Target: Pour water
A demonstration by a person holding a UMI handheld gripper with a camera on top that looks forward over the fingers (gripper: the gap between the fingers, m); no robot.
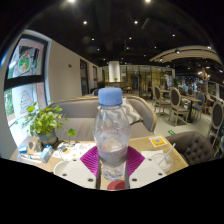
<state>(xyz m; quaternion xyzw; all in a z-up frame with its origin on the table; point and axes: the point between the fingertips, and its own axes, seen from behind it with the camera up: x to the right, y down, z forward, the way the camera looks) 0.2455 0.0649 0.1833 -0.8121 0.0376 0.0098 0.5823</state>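
A clear plastic water bottle (111, 132) with a light blue cap (110, 96) stands upright between my fingers. My gripper (112, 162) is shut on the bottle's lower body, with the magenta pads (90, 158) pressing against it from both sides. The bottle holds water to near its shoulder. A small red thing (117, 185) shows just below the bottle's base; I cannot tell what it is. No cup or other vessel is in view.
A wooden table (165, 155) lies beneath and beyond the bottle, with a yellow card (158, 141) on it. A potted plant (42, 120) stands at the left by a window. A grey sofa (192, 146) and chairs (176, 100) lie beyond.
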